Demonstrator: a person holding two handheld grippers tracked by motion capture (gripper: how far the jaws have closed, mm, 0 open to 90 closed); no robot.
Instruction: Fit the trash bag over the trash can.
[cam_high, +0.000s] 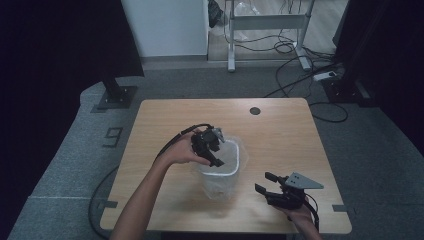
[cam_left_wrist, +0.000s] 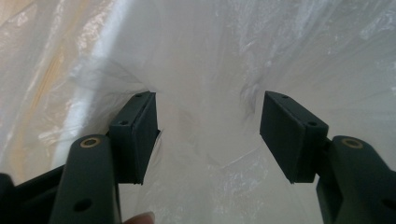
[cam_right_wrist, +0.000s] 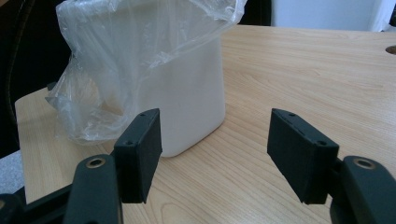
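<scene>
Left gripper (cam_high: 214, 148): held over the mouth of the white bin (cam_high: 220, 181), tilted down into it, jaws spread wide with nothing between them. In the left gripper view the gripper (cam_left_wrist: 208, 128) faces crinkled, translucent film; pads (cam_left_wrist: 140, 135) are flat, matte black rectangular blocks with small screw holes along their edges. The left pad sits against a fold of the plastic bag (cam_left_wrist: 210, 56), though whether it touches cannot be told.

Right gripper (cam_high: 268, 183): low over the near right part of the table (cam_high: 280, 130), well apart from the bin, jaws also wide and empty. A grey three-cornered plate (cam_high: 305, 181) sits on top of it.

Bin: near the middle of the table, slightly toward the near edge. Smooth, opaque white walls, rounded-rectangular section, upright (cam_right_wrist: 191, 93). The bag (cam_right_wrist: 116, 60) lines it and spills over the rim; thin, glossy, wrinkled film bunches down the bin's left side to the tabletop.

Table: light wood-grain laminate (cam_right_wrist: 303, 70), rounded corners, a dark round grommet hole (cam_high: 255, 110) near the far edge. A black cable (cam_high: 175, 140) trails from the left gripper toward the near left.
</scene>
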